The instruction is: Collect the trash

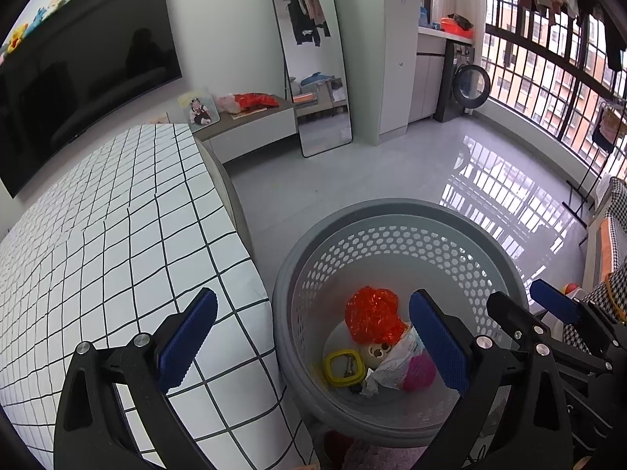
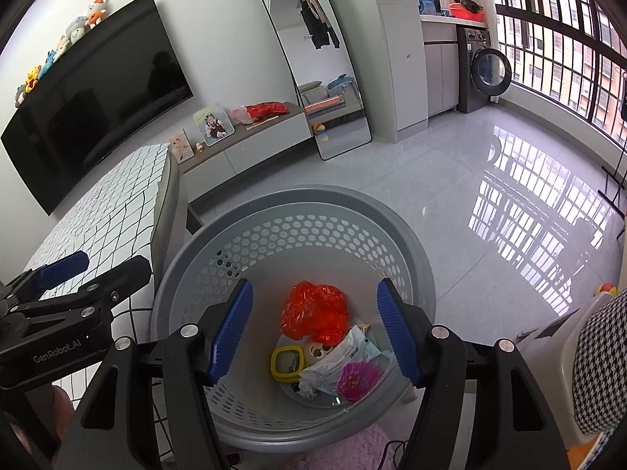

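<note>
A grey perforated basket (image 1: 395,211) stands on the floor beside the table; it also shows in the right wrist view (image 2: 294,196). Inside lie a crumpled red plastic bag (image 1: 372,315) (image 2: 315,309), a yellow ring (image 1: 343,366) (image 2: 288,363), a white wrapper (image 1: 395,360) (image 2: 341,356), a pink item (image 1: 419,374) (image 2: 358,380) and a small toy face (image 2: 319,350). My left gripper (image 1: 313,337) is open and empty, straddling the basket's left rim. My right gripper (image 2: 315,333) is open and empty above the basket; it also shows in the left wrist view (image 1: 529,305).
A table with a white grid cloth (image 1: 117,235) (image 2: 106,211) is at the left. A low cabinet (image 2: 254,133) with red bags (image 2: 266,109) and photo frames, a standing mirror (image 2: 313,58), a washing machine (image 2: 486,74) and glossy floor (image 2: 470,196) lie beyond. A checked cushion (image 2: 599,360) is at the right.
</note>
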`<state>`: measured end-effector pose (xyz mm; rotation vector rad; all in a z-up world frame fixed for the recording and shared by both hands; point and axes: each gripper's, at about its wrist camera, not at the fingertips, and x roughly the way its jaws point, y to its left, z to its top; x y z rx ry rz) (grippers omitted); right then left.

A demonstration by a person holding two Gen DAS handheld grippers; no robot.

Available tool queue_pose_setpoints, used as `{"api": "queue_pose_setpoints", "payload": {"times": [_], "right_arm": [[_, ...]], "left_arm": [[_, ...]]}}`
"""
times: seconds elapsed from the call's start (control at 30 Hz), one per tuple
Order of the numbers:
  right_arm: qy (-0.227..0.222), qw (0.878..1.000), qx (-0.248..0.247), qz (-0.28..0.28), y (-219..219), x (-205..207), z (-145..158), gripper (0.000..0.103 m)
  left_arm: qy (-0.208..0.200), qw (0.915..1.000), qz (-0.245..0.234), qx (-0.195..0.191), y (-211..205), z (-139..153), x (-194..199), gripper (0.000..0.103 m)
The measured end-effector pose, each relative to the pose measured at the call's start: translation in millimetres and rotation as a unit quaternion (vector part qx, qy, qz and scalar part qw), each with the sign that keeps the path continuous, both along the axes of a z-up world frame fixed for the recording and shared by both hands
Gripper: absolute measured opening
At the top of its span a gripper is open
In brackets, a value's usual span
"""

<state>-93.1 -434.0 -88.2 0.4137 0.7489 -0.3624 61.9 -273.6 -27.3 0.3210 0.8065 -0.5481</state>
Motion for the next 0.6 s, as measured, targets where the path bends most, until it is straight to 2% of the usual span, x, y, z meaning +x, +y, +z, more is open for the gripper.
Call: {"api": "queue_pose_setpoints", "payload": {"times": [0.6], "right_arm": [[0.003,1.0,0.006,0.001,2.1,5.6,-5.0,0.063]], "left_arm": [[0.003,1.0,0.004,0.0,-7.5,0.2,2.2,0.097]]}}
